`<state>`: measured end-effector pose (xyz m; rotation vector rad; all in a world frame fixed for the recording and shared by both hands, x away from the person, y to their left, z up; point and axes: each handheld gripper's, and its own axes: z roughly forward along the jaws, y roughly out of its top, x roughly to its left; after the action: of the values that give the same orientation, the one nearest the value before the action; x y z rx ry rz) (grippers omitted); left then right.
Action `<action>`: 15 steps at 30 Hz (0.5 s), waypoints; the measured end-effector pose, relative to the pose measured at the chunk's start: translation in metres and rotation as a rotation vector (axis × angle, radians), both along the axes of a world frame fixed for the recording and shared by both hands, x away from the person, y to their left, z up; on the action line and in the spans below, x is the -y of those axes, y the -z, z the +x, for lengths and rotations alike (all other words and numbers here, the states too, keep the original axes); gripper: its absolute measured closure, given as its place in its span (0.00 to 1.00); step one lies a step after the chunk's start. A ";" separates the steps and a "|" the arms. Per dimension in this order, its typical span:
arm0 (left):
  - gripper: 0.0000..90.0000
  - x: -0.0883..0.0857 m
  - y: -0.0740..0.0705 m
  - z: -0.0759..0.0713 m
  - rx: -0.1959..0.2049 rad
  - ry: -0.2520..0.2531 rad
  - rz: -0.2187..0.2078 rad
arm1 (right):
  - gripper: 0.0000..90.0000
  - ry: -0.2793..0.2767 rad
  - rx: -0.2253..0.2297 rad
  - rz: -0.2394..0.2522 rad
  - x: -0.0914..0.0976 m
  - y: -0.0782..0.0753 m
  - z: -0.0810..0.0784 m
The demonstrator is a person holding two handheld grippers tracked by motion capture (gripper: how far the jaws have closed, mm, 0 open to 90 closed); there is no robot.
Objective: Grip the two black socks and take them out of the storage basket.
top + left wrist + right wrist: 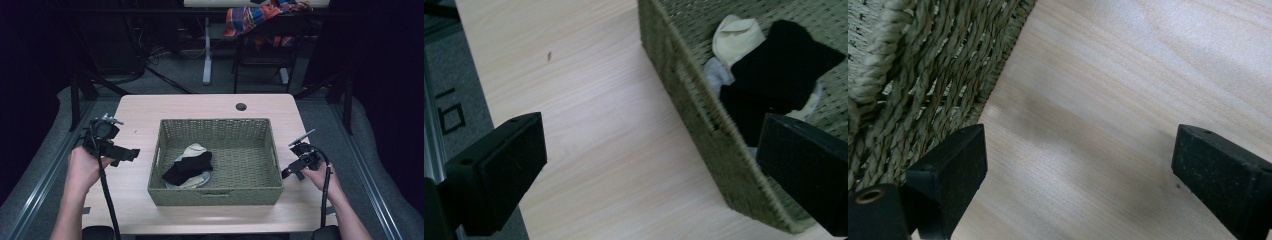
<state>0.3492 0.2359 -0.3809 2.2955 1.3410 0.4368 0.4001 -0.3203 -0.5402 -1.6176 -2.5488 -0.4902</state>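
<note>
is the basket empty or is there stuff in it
Not empty: the woven basket holds a black sock lying over cream socks.

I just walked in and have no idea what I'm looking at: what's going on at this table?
A person sits at a wooden table with a two-jaw tool in each hand. The left gripper and right gripper are both open and hold nothing, one on either side of a woven basket. Inside it lie a black sock on top of a cream sock and some pale fabric.
</note>
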 end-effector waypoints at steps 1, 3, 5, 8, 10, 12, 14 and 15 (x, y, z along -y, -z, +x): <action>0.00 0.005 -0.002 0.002 -0.009 0.020 0.001 | 0.08 0.000 -0.002 0.007 0.000 0.000 0.000; 0.00 0.016 -0.003 0.006 -0.017 0.050 0.013 | 0.08 -0.001 -0.002 0.002 0.000 0.000 0.000; 0.00 0.033 -0.003 0.012 -0.037 0.095 0.030 | 0.08 -0.023 -0.017 -0.005 0.001 -0.001 0.001; 0.00 0.043 -0.001 0.016 -0.042 0.119 0.036 | 0.08 0.000 -0.001 0.008 0.000 0.000 0.000; 0.00 0.058 0.003 0.021 -0.053 0.158 0.039 | 0.08 0.000 -0.002 0.008 0.000 0.000 0.000; 0.00 0.062 0.004 0.022 -0.057 0.170 0.040 | 0.08 -0.001 -0.003 0.008 0.000 0.000 0.000; 0.00 0.070 0.008 0.024 -0.058 0.188 0.048 | 0.08 -0.003 -0.002 0.008 0.000 0.000 0.000; 0.00 0.077 0.011 0.027 -0.062 0.205 0.043 | 0.08 -0.016 -0.011 0.003 0.001 0.000 0.001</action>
<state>0.3757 0.1592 -0.3920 2.4692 1.1185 0.3330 0.4010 -0.3210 -0.5398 -1.5923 -2.5498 -0.4822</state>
